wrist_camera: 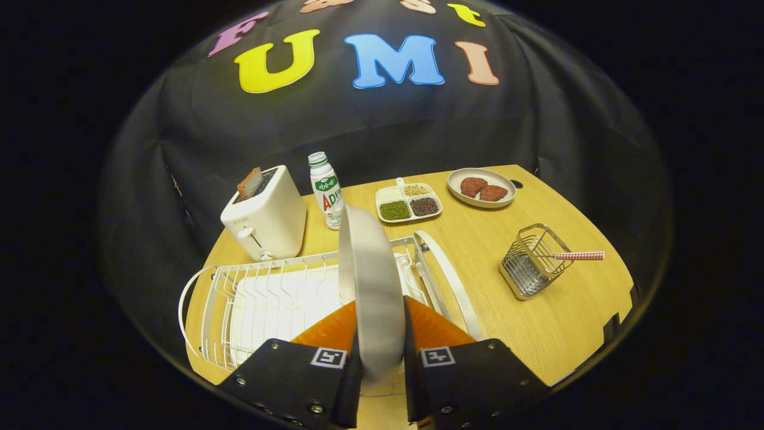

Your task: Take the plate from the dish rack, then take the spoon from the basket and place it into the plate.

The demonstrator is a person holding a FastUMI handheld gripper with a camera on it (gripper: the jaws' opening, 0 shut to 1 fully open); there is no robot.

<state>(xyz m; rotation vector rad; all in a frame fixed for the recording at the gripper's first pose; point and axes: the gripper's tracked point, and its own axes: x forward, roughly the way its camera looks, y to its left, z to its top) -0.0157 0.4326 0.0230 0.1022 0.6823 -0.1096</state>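
Jaws clenching our plate [371, 280] edge-on, w/ it standing over the dish rack [262, 298]; bottle [325, 188] label reading "AD".

My one camera rides on my tool [382, 358] and looks forward along its two fingers, tilted down over the worktop [555, 322]. It's super close to the plate [370, 286] clamped upright between the fingers at 6 o'clock, over the dish rack [268, 298]. Farther out: toaster [265, 215] at 11, basket [531, 263] at 2, booth wall at 12.
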